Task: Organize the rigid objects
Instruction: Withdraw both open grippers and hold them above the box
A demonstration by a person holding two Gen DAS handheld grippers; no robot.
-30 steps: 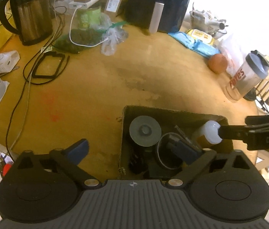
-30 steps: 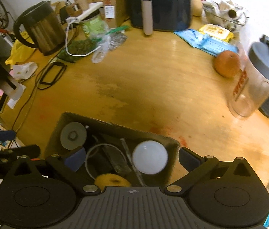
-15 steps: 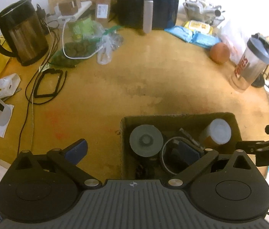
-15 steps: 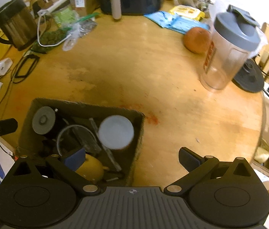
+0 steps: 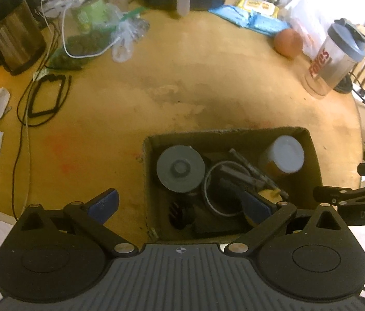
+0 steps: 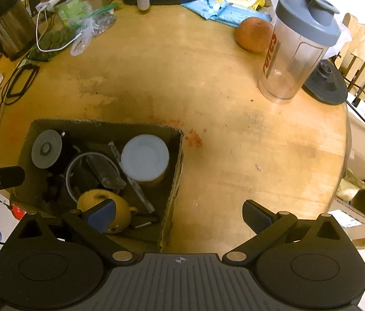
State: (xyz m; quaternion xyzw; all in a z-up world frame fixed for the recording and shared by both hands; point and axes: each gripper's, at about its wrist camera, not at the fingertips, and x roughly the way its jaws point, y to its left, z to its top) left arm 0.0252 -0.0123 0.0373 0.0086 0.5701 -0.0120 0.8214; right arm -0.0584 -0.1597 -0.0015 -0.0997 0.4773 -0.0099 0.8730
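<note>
A cardboard box (image 5: 312, 153) (image 6: 177, 178) sits at the near edge of the round wooden table. Inside it stand an amber bottle with a white cap (image 5: 284, 154) (image 6: 144, 154), a grey-lidded black jar (image 5: 181, 168) (image 6: 47, 149), a wire ring, dark tools and a yellow object (image 6: 109, 207). My left gripper (image 5: 179, 204) hovers open above the box's left wall, holding nothing. My right gripper (image 6: 179, 213) is open and empty, to the right of the box above bare table. The other gripper's arm shows at each view's side edge.
A clear shaker bottle with a grey lid (image 6: 299, 44) and an orange fruit (image 6: 253, 35) stand far right. A steel kettle (image 5: 8, 33), cables (image 5: 45, 98), plastic bags, blue packets (image 6: 223, 10) and a dark appliance line the back. A black disc (image 6: 324, 83) lies by the table edge.
My right gripper let go of the white-capped bottle, which now stands in the box, and drew back to the right. Both views have pulled back and risen.
</note>
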